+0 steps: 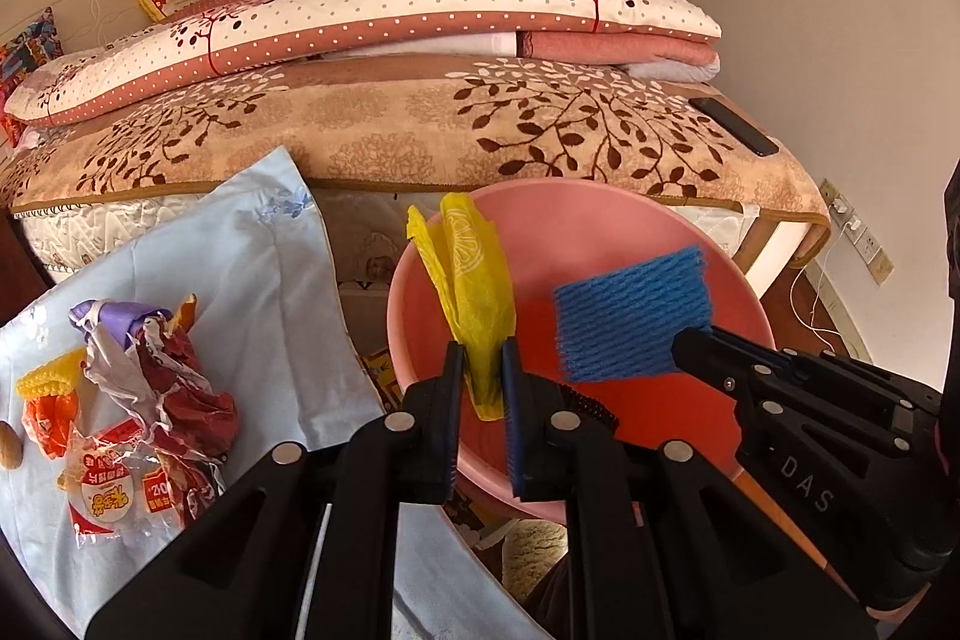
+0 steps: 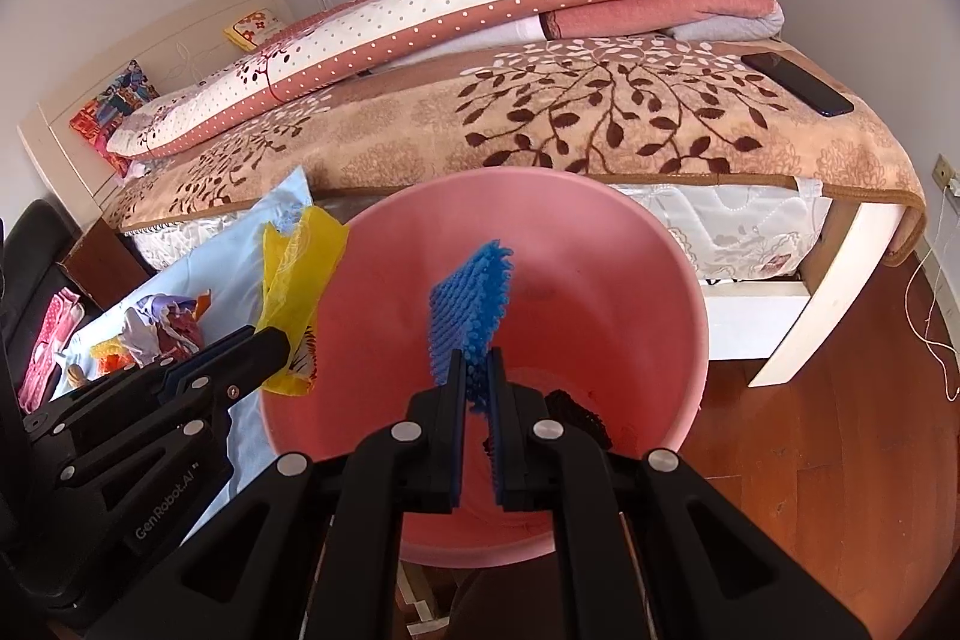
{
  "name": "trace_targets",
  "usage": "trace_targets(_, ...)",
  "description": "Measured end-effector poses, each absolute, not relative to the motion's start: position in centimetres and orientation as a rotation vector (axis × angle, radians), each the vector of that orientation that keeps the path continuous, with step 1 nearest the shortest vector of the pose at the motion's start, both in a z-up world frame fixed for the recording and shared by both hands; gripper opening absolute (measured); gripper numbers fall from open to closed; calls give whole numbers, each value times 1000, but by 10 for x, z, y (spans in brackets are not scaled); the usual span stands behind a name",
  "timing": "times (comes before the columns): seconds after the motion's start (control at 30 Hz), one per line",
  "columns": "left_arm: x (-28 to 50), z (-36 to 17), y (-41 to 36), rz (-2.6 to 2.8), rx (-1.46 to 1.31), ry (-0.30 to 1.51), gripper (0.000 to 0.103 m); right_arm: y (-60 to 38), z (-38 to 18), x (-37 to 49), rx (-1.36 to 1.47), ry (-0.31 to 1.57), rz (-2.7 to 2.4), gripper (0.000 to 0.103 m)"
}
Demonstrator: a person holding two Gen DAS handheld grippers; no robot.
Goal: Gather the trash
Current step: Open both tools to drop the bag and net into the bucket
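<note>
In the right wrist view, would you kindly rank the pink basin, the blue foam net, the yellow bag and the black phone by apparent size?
1. Pink basin
2. Yellow bag
3. Blue foam net and black phone: alike, and the phone lies farther off, so unranked.

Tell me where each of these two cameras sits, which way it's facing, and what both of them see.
Left wrist: sits on the left gripper, facing forward and down over the pink basin toward the bed; the gripper is shut on a yellow plastic bag; the right gripper enters lower right.
Right wrist: sits on the right gripper, facing the same way over the basin; it is shut on a blue foam net; the left gripper enters lower left.
Shared: basin, bed, both held items, the trash pile on the light blue cloth.
</note>
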State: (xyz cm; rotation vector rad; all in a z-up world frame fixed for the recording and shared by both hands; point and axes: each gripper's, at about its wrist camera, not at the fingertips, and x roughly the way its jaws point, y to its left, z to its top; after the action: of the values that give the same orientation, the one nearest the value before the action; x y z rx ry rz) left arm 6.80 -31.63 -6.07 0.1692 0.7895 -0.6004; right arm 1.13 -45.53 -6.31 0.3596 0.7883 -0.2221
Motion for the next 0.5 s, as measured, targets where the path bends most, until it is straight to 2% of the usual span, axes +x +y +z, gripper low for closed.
trace_targets(0.23, 70, -63, -320, -604, 168, 801, 13, -457, -64, 13, 362, 795, -229, 6)
trace_targets(0.27, 71, -64, -320, -607, 165, 807, 16, -457, -64, 13, 363, 796, -230, 6)
trace_targets(0.3, 71, -64, -320, -605, 163, 811, 22, -457, -65, 13, 364, 799, -231, 11)
trace_targets(0.33, 71, -63, -320, -602, 159, 812, 26, -458, -65, 13, 366, 800, -232, 20)
trace_targets(0.4, 71, -63, -319, -603, 152, 812, 36, -458, -65, 12, 370, 794, -238, 26)
trace_targets(0.5, 70, -60, -318, -609, 148, 808, 38, -458, -64, 11, 364, 791, -238, 27)
